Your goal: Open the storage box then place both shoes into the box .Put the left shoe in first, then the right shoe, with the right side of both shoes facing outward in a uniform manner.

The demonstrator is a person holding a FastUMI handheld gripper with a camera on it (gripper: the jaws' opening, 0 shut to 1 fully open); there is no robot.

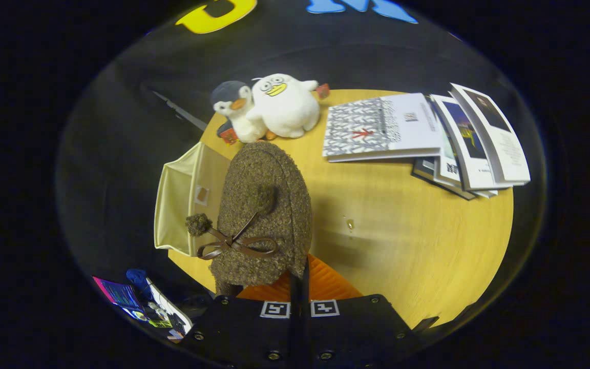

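A brown fuzzy shoe (267, 215) with a dark bow and pompoms hangs toe-forward straight ahead of my gripper (299, 279). The fingers are shut on the shoe's rear edge, and its orange lining shows just behind the grip. The shoe is lifted above the round wooden table (418, 241). A beige fabric storage box (185, 202) stands open at the table's left edge, just left of the shoe and partly hidden by it. Its inside looks pale; I cannot tell whether anything lies in it.
Two plush toys, a penguin (236, 110) and a white duck (285, 105), sit at the table's far edge beyond the shoe. Several books and magazines (428, 136) are spread at the far right. A few small coloured items (141, 302) lie below the table at lower left.
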